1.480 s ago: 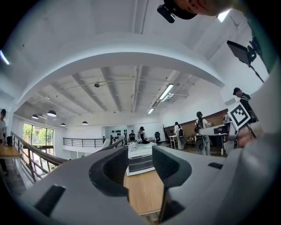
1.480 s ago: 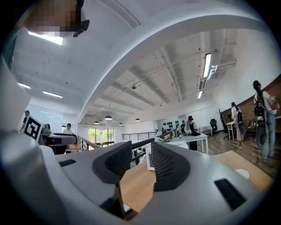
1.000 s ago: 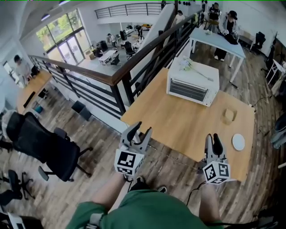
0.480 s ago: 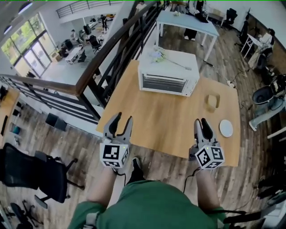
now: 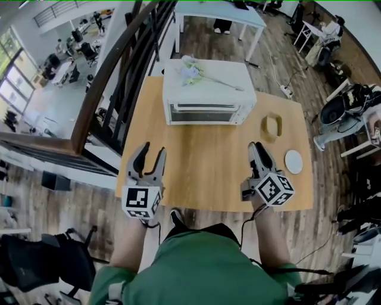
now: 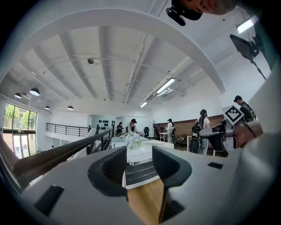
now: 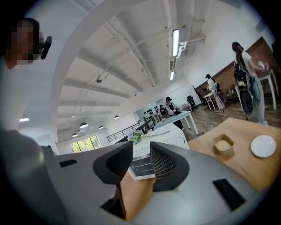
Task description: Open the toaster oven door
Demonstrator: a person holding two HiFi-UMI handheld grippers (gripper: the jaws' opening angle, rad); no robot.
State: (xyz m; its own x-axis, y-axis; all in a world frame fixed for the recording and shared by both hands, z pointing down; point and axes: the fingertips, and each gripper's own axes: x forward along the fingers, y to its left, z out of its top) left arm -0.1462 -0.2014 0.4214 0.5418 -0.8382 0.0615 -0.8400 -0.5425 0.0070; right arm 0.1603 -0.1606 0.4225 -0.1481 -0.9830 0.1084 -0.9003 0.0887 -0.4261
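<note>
A white toaster oven point(image 5: 205, 89) stands at the far side of the wooden table point(image 5: 208, 179), its glass door point(image 5: 202, 112) closed and facing me. A bunch of pale flowers point(image 5: 190, 70) lies on its top. My left gripper point(image 5: 151, 156) hovers over the table's near left edge, open and empty. My right gripper point(image 5: 258, 150) hovers over the near right part; its jaws have just been closing but stand apart with nothing between them. Both point level at the oven, well short of it. The oven point(image 6: 141, 172) shows between the left jaws and also, as the oven point(image 7: 164, 140), past the right gripper point(image 7: 141, 158).
A small wooden tray point(image 5: 272, 126) and a white plate point(image 5: 293, 161) lie right of the oven. A dark railing point(image 5: 113, 71) runs along the table's left side. Another table point(image 5: 220, 12) stands behind, with people further back in the room.
I have come up to the table: the oven is nearer and squarer in view. Both grippers have moved forward from the floor side to over the table's near edge.
</note>
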